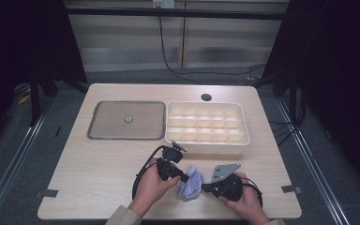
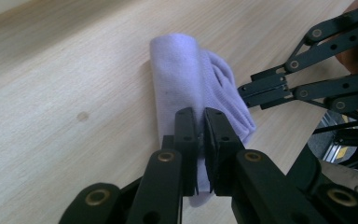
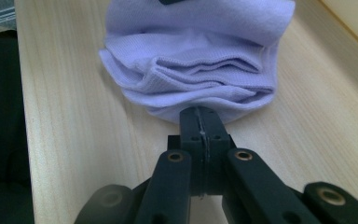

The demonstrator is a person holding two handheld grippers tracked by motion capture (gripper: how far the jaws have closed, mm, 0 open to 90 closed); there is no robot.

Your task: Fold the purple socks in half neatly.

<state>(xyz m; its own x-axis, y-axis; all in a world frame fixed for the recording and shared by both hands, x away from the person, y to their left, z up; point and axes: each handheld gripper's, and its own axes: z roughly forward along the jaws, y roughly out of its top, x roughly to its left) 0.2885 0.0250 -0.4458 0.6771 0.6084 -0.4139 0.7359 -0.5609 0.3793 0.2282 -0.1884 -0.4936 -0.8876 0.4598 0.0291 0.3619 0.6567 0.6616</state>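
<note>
Both clamped on the lilac sock (image 1: 191, 183): left gripper (image 2: 200, 128) pinches one end, right gripper (image 3: 200, 122) the other. Half-rolled on the bench (image 1: 98, 164); compartment box (image 1: 207, 123) awaits, unfilled.

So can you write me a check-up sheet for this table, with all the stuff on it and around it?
Surface: pale wooden table, round hole near the far edge.
Job's things: folded lilac sock lying near the front edge.
Clutter: flat grey tray; white divided box, compartments look empty.
Grippers: left gripper shut on the sock; right gripper shut on its edge.
Cables: black cable loops from the left gripper; another runs across the floor behind.
Surroundings: grey floor, dark curtains, pale wall panels.
</note>
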